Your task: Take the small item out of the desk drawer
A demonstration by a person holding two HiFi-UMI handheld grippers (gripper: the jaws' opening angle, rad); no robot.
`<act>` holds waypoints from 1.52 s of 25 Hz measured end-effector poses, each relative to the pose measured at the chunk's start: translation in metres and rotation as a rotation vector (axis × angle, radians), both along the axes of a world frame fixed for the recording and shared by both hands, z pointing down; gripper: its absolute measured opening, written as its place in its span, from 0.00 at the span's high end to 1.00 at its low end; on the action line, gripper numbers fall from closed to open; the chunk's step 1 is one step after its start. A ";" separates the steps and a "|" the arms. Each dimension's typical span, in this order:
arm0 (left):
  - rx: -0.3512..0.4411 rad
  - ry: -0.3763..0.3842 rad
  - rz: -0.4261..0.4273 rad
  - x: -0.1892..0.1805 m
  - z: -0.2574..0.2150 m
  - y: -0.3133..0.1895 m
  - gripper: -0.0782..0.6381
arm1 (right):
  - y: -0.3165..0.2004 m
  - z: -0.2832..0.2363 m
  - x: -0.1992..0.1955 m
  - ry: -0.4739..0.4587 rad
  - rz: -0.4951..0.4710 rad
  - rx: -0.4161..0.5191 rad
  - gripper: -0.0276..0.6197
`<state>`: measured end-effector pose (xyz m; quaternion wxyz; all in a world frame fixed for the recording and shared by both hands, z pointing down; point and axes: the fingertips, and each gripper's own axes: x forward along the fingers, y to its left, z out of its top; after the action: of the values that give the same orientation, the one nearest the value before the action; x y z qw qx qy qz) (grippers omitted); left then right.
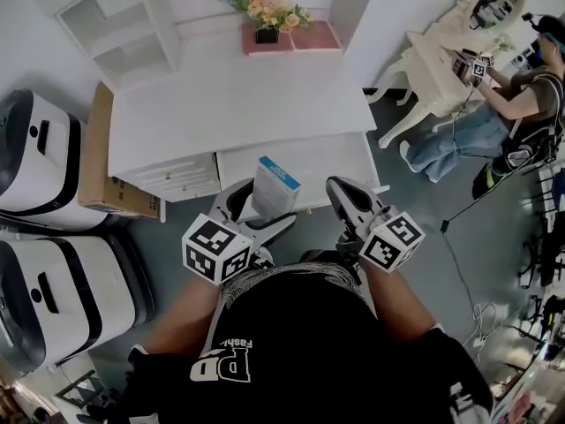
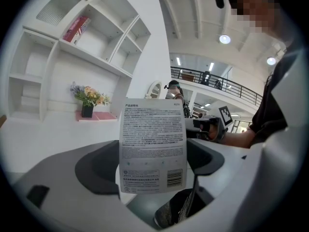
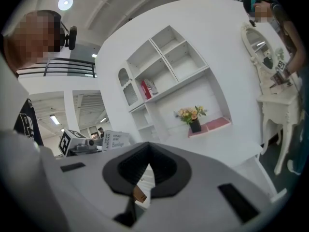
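A small white box with a blue top (image 1: 275, 186) stands upright between the jaws of my left gripper (image 1: 265, 215), which is shut on it, held above the desk's front edge. In the left gripper view the box (image 2: 152, 149) fills the middle, its printed back facing the camera, with the left gripper (image 2: 152, 164) clamped on its lower part. The white desk drawer (image 1: 331, 168) stands pulled out just beyond. My right gripper (image 1: 346, 198) hovers to the right of the box, apart from it, jaws together and empty. Its pads meet in the right gripper view (image 3: 147, 170).
A flower pot (image 1: 267, 34) on a pink mat sits at the back of the white desk (image 1: 229, 95), under a white shelf unit (image 1: 115, 20). Two white machines (image 1: 53, 290) and a cardboard box (image 1: 101, 162) stand at left. A person (image 1: 494, 113) sits at a dressing table at right.
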<state>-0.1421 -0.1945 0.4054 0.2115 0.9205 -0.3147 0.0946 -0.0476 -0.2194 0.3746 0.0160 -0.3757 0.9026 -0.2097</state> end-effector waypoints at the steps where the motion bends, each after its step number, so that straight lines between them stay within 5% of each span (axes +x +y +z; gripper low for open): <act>1: 0.003 0.001 -0.010 0.000 -0.001 0.001 0.28 | 0.000 -0.001 -0.001 0.001 -0.010 0.004 0.95; 17: 0.013 -0.012 -0.147 0.062 0.000 0.046 0.28 | 0.061 0.008 0.043 0.079 -0.237 0.015 0.95; 38: 0.071 -0.027 -0.272 0.153 -0.011 0.155 0.28 | 0.159 0.013 0.151 0.054 -0.227 0.020 0.95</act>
<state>0.0108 -0.0395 0.3939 0.1856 0.8749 -0.4423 0.0664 0.1030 -0.0602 0.3875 -0.0286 -0.2764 0.9415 -0.1907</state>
